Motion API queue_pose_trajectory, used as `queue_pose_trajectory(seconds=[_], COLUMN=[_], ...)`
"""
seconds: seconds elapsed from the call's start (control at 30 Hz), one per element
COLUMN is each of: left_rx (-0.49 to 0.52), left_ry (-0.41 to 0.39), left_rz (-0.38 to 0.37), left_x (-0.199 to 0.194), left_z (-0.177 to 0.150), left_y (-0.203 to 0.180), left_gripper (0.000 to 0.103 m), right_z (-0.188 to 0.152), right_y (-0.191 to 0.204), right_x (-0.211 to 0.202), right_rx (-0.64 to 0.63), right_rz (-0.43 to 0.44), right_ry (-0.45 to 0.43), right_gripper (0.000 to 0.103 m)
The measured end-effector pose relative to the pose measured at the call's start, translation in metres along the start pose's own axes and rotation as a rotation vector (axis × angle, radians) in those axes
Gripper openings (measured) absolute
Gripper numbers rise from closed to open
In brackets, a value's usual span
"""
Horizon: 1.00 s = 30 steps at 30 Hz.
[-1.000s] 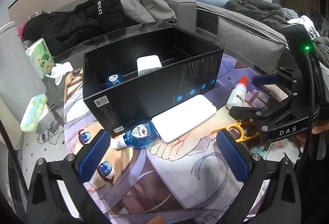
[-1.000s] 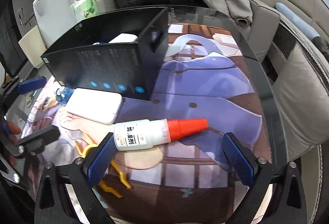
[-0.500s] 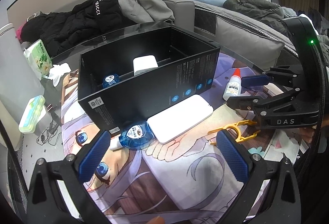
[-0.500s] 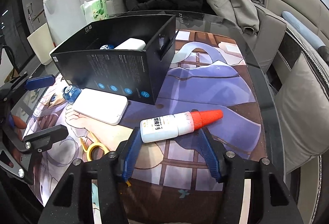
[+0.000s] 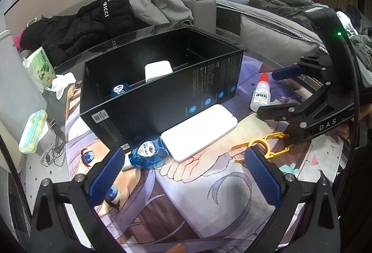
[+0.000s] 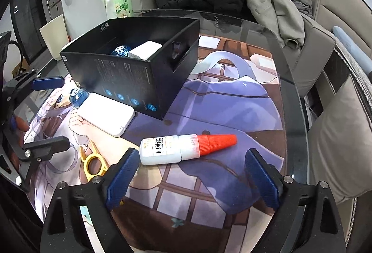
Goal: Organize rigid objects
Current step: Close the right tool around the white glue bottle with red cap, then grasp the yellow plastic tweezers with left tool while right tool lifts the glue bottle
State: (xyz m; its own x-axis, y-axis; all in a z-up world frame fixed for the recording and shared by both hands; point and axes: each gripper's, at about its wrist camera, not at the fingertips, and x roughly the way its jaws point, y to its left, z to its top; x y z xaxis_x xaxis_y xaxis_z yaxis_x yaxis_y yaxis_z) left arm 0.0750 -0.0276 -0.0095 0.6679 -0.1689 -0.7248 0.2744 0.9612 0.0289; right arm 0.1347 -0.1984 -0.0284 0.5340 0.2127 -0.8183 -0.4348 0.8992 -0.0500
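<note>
Glue bottle (image 6: 183,147), white with a red conical cap, lies on its side near the desk's (image 6: 288,99) right edge, between the opening right tongs (image 6: 191,175); left tongs (image 5: 186,174) gape empty.

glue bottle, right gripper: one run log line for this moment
right gripper: jaws opening, nothing gripped | glue bottle: lying on mat, just ahead of pads | left gripper: open, empty

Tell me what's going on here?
A person with two handheld grippers is sorting items into a black box. The right gripper is opening around a glue bottle lying on the mat, not gripping it. The left gripper hovers open near a blue bottle and white case.
</note>
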Motion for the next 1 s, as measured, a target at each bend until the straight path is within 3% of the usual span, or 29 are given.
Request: queue_pose_trajectory(seconds=[0.3, 0.4, 0.5, 0.77, 1.0], left_rx=[0.000, 0.003, 0.009, 0.010, 0.001], left_ry=[0.005, 0.005, 0.006, 0.034, 0.077], left_rz=[-0.001, -0.006, -0.014, -0.074, -0.078], left_x=[0.001, 0.001, 0.002, 0.004, 0.011], left_z=[0.000, 0.001, 0.003, 0.003, 0.002], left_y=[-0.001, -0.003, -0.007, -0.027, -0.053], left_gripper=[0.103, 0.103, 0.103, 0.103, 0.103], right_z=[0.006, 0.008, 0.007, 0.003, -0.003], right_y=[-0.005, -0.004, -0.001, 0.001, -0.007], right_x=[0.016, 0.014, 0.011, -0.022, -0.048], right_rx=[-0.023, -0.032, -0.035, -0.023, 0.024], right_rz=[0.058, 0.074, 0.095, 0.068, 0.046], right_ry=[-0.011, -0.037, -0.037, -0.125, -0.187], right_gripper=[0.101, 0.087, 0.087, 0.087, 0.087])
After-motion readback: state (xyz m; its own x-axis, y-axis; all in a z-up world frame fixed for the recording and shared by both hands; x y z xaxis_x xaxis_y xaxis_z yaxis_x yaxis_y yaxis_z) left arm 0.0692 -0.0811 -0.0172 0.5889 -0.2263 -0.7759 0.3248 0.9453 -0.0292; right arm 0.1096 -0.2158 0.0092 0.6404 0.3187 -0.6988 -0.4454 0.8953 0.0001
